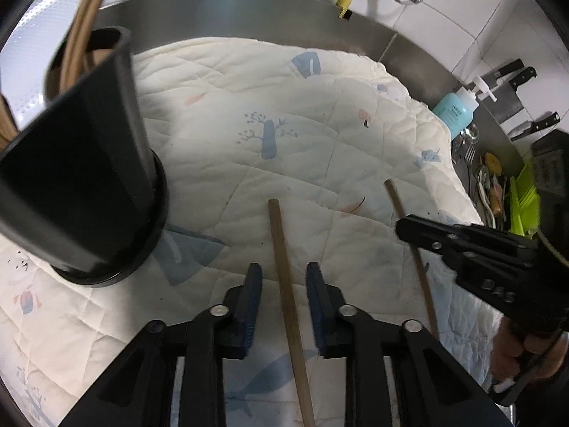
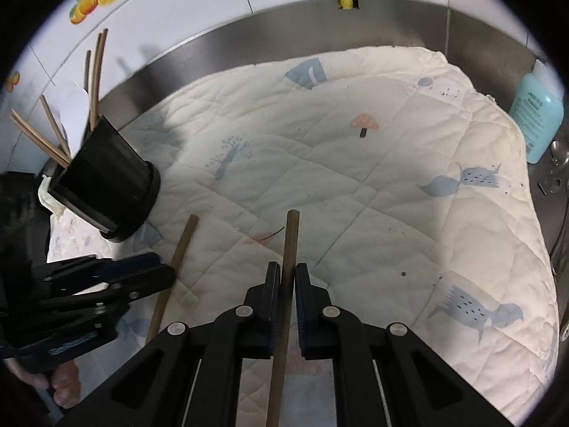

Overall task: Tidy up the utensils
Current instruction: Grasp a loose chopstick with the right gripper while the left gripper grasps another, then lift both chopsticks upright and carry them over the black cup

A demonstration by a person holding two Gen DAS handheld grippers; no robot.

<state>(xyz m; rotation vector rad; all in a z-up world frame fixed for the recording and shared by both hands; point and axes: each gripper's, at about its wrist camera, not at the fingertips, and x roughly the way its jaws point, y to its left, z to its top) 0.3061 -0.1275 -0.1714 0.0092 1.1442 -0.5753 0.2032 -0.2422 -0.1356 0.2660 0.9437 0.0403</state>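
Observation:
Two wooden chopsticks lie on a quilted cloth (image 1: 284,142). My left gripper (image 1: 284,270) is open and straddles one chopstick (image 1: 281,249), its fingers apart on either side. My right gripper (image 2: 287,270) is shut on the other chopstick (image 2: 290,242), which also shows in the left wrist view (image 1: 402,213). The left gripper's chopstick shows in the right wrist view (image 2: 181,245). A black utensil holder (image 1: 89,178) stands at the left with several chopsticks in it; it also shows in the right wrist view (image 2: 106,185).
A steel sink wall (image 1: 249,14) curves behind the cloth. A blue soap bottle (image 1: 455,110) stands at the right, with knives (image 1: 512,71) on the wall, loose cutlery (image 1: 469,156) and a green rack (image 1: 522,206) beside it.

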